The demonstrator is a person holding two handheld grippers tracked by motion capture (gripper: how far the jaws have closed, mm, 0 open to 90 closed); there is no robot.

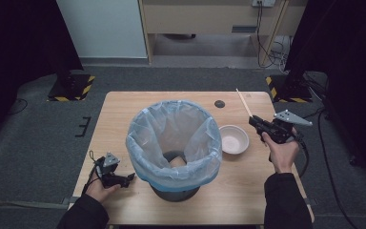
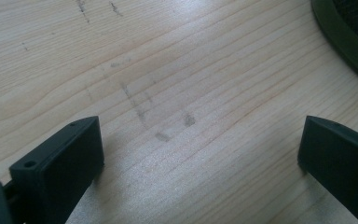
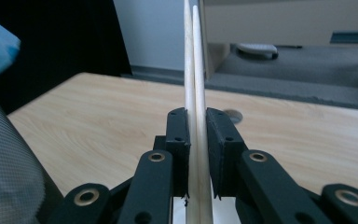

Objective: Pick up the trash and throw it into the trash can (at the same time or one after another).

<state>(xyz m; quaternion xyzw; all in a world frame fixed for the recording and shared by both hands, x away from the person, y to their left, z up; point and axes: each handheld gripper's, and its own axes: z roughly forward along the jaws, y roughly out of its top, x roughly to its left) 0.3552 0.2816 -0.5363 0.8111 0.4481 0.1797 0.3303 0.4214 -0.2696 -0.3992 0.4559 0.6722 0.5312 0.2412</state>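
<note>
The right gripper [image 3: 196, 135] clamps a pair of wooden chopsticks [image 3: 193, 70] that stand upright between its black jaws. Behind them lies the wooden table [image 3: 98, 121], with a mesh bin [image 3: 4, 177] at the left edge.

Grey carpet floor [image 1: 38, 143], pale wall panel [image 1: 102, 26], wooden cabinet [image 1: 209, 16], black curtains [image 1: 348, 43], hazard-striped stand bases [image 1: 71, 86].

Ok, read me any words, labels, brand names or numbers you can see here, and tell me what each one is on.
No readable text.
Wooden table: pencil-like smudges, no letters.
Bin liner, white bowl, chopsticks in the right gripper: unmarked.
Yellow-and-black hazard stripes on the floor stands: a pattern, no words.
Wall outlet: too small to read.
</note>
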